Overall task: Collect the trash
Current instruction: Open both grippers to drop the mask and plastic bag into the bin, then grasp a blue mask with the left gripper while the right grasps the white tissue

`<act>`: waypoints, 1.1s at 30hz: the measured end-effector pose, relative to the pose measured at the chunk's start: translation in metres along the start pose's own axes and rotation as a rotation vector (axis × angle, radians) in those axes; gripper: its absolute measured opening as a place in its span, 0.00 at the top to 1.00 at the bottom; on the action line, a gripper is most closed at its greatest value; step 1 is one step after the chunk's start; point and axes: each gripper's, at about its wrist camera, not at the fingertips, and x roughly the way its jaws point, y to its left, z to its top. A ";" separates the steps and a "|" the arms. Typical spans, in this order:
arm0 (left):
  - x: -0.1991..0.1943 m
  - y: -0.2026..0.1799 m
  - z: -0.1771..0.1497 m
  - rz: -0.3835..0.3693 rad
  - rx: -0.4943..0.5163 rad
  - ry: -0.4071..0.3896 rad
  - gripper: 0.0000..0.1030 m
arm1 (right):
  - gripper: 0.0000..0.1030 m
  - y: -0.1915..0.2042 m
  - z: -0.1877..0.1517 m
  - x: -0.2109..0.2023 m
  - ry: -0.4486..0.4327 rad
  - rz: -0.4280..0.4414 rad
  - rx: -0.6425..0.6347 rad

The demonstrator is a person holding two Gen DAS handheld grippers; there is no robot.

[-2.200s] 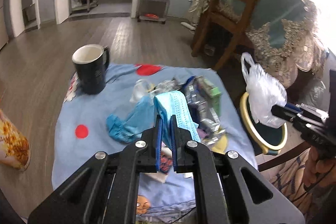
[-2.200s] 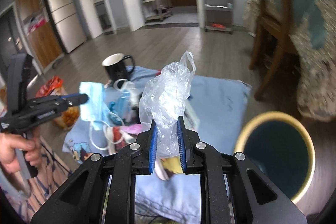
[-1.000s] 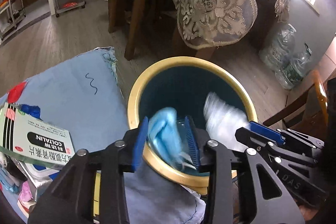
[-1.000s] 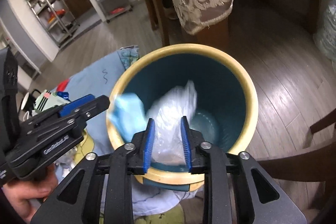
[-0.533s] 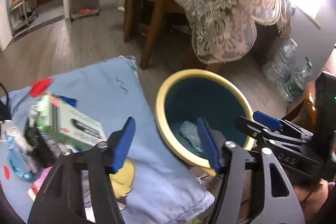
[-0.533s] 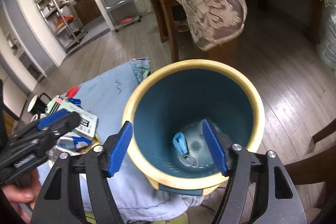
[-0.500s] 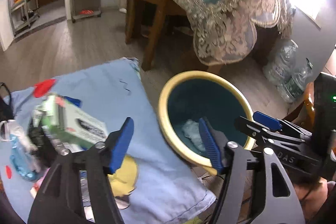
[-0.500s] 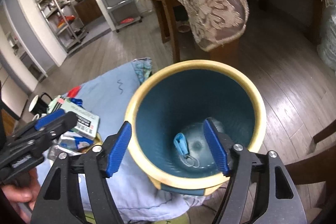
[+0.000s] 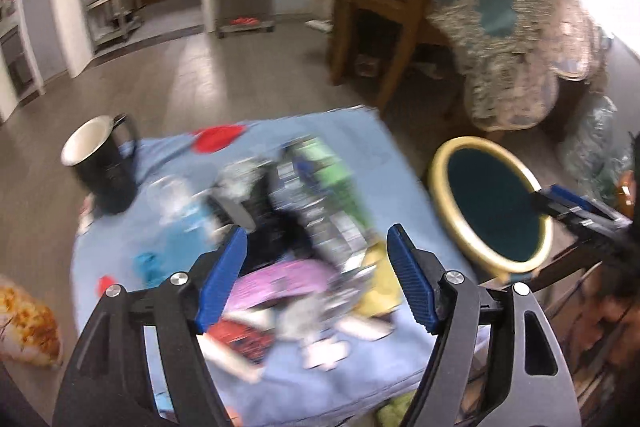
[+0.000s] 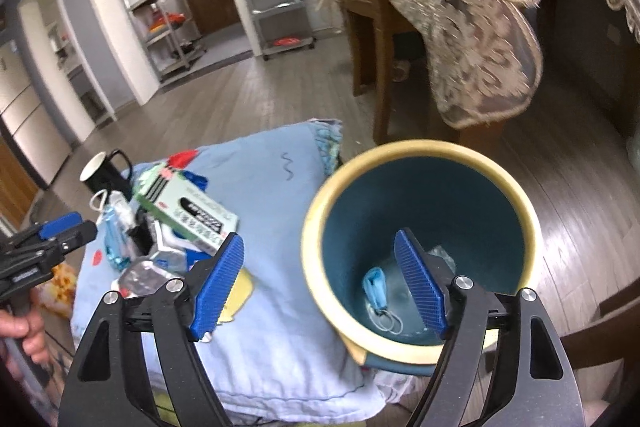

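left gripper (image 9: pixel 316 275): jaws opening, empty, over trash pile (image 9: pixel 296 227) on blue cloth (image 10: pixel 280 327) | right gripper (image 10: pixel 320 283): jaws opening, empty, by bin (image 10: pixel 420 353) | risk: a grab could pinch the cloth or bump the mug (image 9: pixel 100 167)

Left wrist view motion-blurred: trash pile (image 9: pixel 296 211) at centre smeared, items hard to tell apart. Bin (image 9: pixel 490 205) inside just dark, contents unreadable. Right gripper (image 9: pixel 576 205) cut off at right edge, jaws unclear there.
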 end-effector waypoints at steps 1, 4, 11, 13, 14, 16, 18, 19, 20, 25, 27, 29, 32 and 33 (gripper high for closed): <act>-0.001 0.013 -0.004 0.021 -0.010 0.008 0.31 | 0.24 0.004 0.000 -0.002 -0.004 0.007 -0.010; -0.001 0.048 -0.013 0.074 -0.048 0.025 0.31 | 0.24 0.021 -0.001 -0.005 -0.013 0.031 -0.054; 0.026 0.100 -0.028 0.131 -0.091 0.087 0.33 | 0.24 0.057 -0.004 -0.006 -0.001 0.069 -0.138; 0.036 0.102 -0.029 0.118 -0.091 0.100 0.34 | 0.24 0.064 -0.004 -0.006 0.003 0.077 -0.152; 0.042 0.103 -0.028 0.110 -0.091 0.108 0.34 | 0.24 0.070 -0.005 -0.006 0.007 0.086 -0.161; 0.051 0.103 -0.025 0.105 -0.081 0.113 0.34 | 0.24 0.077 -0.007 -0.005 0.012 0.094 -0.177; 0.060 0.100 -0.020 0.095 -0.074 0.114 0.36 | 0.24 0.087 -0.009 -0.003 0.022 0.101 -0.191; 0.063 0.099 -0.019 0.088 -0.071 0.115 0.39 | 0.24 0.090 -0.010 -0.002 0.026 0.104 -0.197; 0.068 0.099 -0.017 0.078 -0.070 0.120 0.44 | 0.24 0.096 -0.011 -0.001 0.033 0.107 -0.206; 0.077 0.102 -0.019 0.048 -0.093 0.141 0.78 | 0.24 0.122 -0.011 0.003 0.044 0.121 -0.269; 0.072 0.105 -0.018 0.041 -0.107 0.126 0.86 | 0.24 0.133 -0.009 0.005 0.048 0.134 -0.290; 0.064 0.111 -0.016 0.034 -0.129 0.106 0.91 | 0.24 0.145 -0.007 0.008 0.054 0.148 -0.307; 0.049 0.123 -0.016 0.012 -0.192 0.074 0.92 | 0.24 0.164 -0.004 0.016 0.068 0.172 -0.332; 0.045 0.126 -0.016 0.001 -0.210 0.067 0.92 | 0.24 0.171 -0.004 0.019 0.073 0.183 -0.342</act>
